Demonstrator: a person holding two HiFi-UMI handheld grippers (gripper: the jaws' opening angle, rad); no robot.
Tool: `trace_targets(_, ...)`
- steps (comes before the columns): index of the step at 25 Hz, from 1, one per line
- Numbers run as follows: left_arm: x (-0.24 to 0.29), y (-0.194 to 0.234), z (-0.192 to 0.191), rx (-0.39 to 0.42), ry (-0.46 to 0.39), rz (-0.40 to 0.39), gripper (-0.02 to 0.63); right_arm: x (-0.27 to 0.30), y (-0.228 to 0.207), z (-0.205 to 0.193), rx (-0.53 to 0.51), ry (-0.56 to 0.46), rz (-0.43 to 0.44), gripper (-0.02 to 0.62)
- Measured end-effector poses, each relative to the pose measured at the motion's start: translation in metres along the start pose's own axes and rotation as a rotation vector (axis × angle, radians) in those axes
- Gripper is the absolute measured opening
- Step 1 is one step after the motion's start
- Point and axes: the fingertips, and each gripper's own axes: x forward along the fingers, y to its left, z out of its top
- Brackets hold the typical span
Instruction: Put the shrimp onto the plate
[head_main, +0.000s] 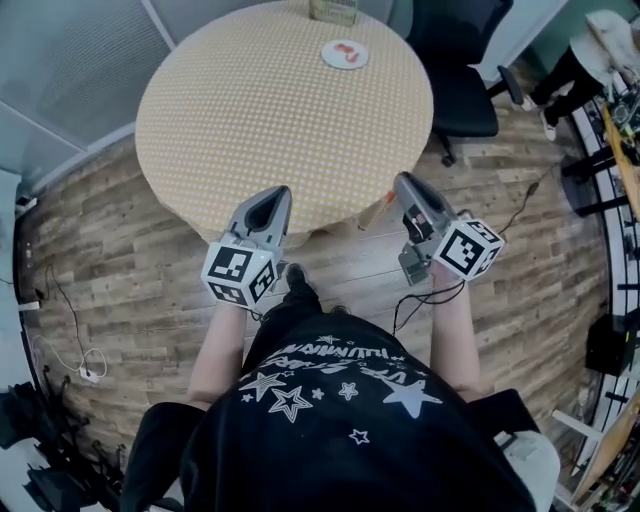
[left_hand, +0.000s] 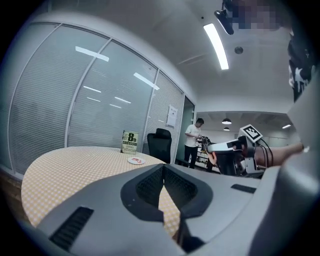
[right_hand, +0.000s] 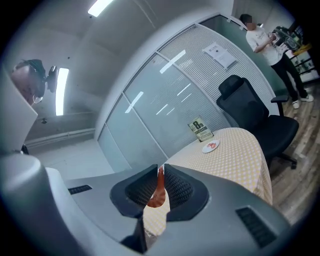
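Currently the right gripper (right_hand: 161, 167) is clenched on a shrimp (right_hand: 158, 195), which runs along the gap btw the ribbed pads (right_hand: 178, 186), thin end at the tips, fatter end lower. Gripping it lengthwise prob gives more hold on a slippery thing. The left gripper (left_hand: 163, 166) is closed w/ nothing in it, tips touching, and held beside the other one, so it looks to be just parked out of the way. Both are off the near edge of the table (head_main: 280, 130), over the wood floor (head_main: 120, 250), i.e. well apart from the goal

The plate (head_main: 328, 58) sits close to the far edge of the table, a bit right of centre. One red-orange piece (head_main: 347, 52), likely another shrimp, already lies on it. So the carry across is the step in hand: shrimp gripped, not yet delivered

Round about: a printed box (head_main: 333, 10) stands at the far edge just behind the plate, and an office chair (head_main: 462, 80) is beyond the far right edge. Cables (head_main: 70, 362) lie on the floor at left, and a person (right_hand: 262, 37) stands in the background. The cloth btw near edge and plate is bare, so nothing blocks the path. The reach is long tho, and the box is near enough to get nudged if the gripper overshoots
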Motion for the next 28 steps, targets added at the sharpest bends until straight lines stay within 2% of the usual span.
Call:
trace_targets(7, 0.028, 0.054, 0.01, -0.009, -0.006, -0.009, 0.002, 0.059, -0.012, 0.018, -0.02, 0.007, -0.044, 0.055)
trace_targets(13, 0.033, 0.095, 0.013, -0.035, -0.008, -0.015, 0.002, 0.099, -0.011, 0.019, -0.01, 0.009, -0.065, 0.055)
trace_targets(19, 0.037, 0.12, 0.014, -0.036, 0.0, -0.034, 0.002, 0.116, -0.013, 0.014, -0.001, 0.01, -0.086, 0.055)
trace_targets(23, 0.041, 0.13, 0.014, -0.07, 0.007, -0.045, 0.002, 0.121, -0.016, 0.015, 0.008, 0.007, -0.101, 0.055)
trace_targets(28, 0.054, 0.131, 0.014, -0.041, 0.024, -0.061, 0.002, 0.132, -0.034, 0.019, 0.031, 0.009, -0.109, 0.055)
